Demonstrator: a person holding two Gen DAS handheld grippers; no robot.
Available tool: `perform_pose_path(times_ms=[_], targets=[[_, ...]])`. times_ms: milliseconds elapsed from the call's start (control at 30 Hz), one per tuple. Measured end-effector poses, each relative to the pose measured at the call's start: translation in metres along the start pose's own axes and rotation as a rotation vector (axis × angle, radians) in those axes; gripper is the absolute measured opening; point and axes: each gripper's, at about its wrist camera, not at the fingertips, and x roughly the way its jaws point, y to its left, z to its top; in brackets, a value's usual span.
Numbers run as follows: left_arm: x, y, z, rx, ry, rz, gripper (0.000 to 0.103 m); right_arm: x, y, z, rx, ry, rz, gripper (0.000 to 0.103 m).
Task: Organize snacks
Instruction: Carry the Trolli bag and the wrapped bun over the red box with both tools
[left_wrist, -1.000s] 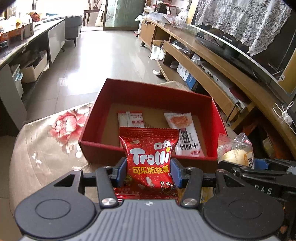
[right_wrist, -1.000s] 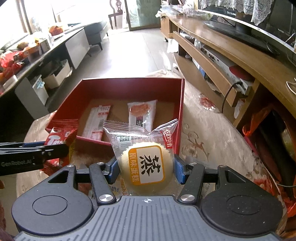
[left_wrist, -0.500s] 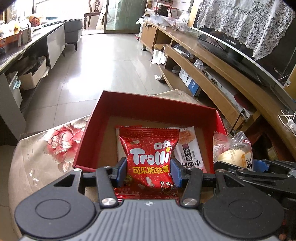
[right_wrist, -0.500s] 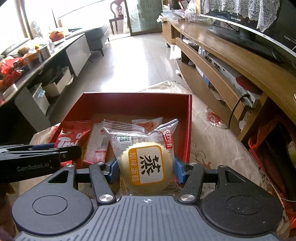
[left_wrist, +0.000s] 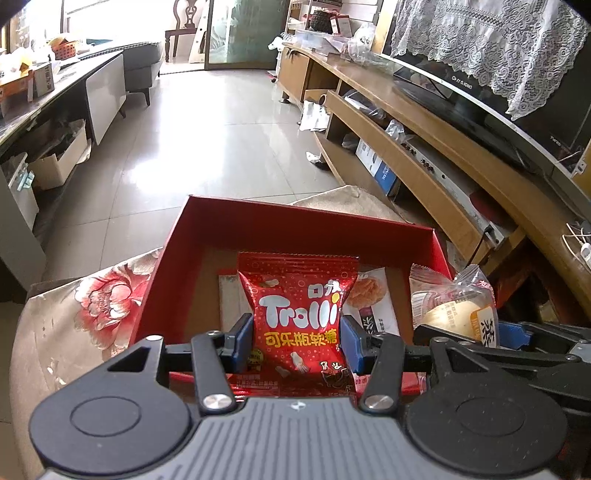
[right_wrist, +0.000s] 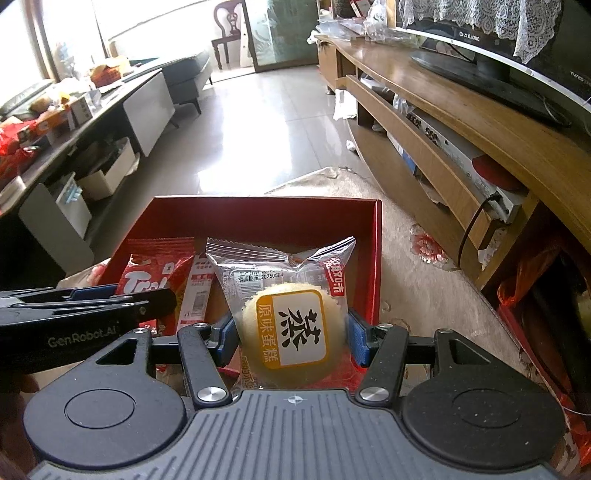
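My left gripper (left_wrist: 296, 341) is shut on a red Trolli candy bag (left_wrist: 298, 317), held upright over the near side of the red box (left_wrist: 295, 218). My right gripper (right_wrist: 291, 334) is shut on a clear-wrapped yellow steamed cake (right_wrist: 291, 328) over the box's (right_wrist: 266, 208) near right part. In the left wrist view the cake (left_wrist: 454, 314) shows at the right. The right wrist view catches the Trolli bag (right_wrist: 147, 280) and left gripper at the left. Two flat snack packets (left_wrist: 369, 295) lie on the box floor, partly hidden.
The box stands on a floral cloth (left_wrist: 85, 310) covering a low table. A long wooden TV cabinet (right_wrist: 461, 122) runs along the right. A grey counter with clutter (right_wrist: 74, 122) lines the left. Shiny tiled floor (left_wrist: 221, 129) lies beyond the box.
Both grippers have moved forward with their snacks, from in front of the box's near wall to over its inside. Neither grip has changed.
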Motion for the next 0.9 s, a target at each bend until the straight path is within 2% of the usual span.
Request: perform_pose_path(times_ms=[900], targets=[[0.054,0.005,0.012,0.002,0.055,0.096,0.051,0.048,0.006,0.012,-0.045,0.061,-0.060,0.065]])
